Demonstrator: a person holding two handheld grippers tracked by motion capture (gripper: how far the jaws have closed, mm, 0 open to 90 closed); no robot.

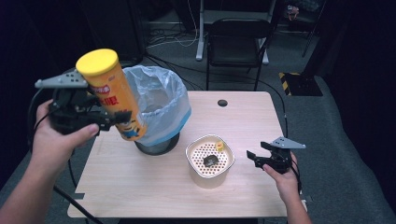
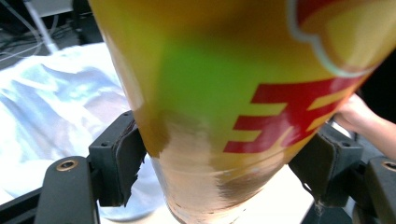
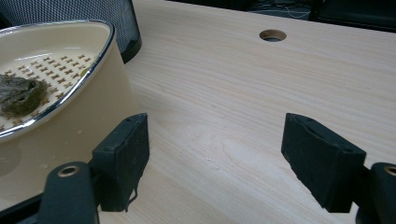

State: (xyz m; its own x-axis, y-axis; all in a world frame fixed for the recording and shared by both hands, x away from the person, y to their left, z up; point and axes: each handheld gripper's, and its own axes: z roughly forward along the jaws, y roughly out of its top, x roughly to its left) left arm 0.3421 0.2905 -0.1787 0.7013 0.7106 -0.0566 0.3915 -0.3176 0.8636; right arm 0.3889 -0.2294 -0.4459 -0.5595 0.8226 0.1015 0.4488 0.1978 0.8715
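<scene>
A tall yellow chip can [image 1: 113,95] with a yellow lid hangs tilted in the air at the left, its lower end beside the bin's rim. My left gripper [image 1: 95,116] is shut on it; in the left gripper view both black pads [image 2: 122,154] press the can [image 2: 224,107] from either side. My right gripper [image 1: 256,157] stands open just over the table to the right of a cream strainer bowl [image 1: 210,161]. In the right gripper view nothing lies between its fingers [image 3: 123,156], and the bowl [image 3: 60,102] sits at the left with a dark lump inside.
A black mesh bin lined with a pale plastic bag [image 1: 159,105] stands at the back left of the wooden table [image 1: 243,116]. The bowl also holds a small yellow piece [image 1: 220,146]. A cable hole [image 1: 222,102] is in the tabletop; a black chair [image 1: 238,39] stands behind.
</scene>
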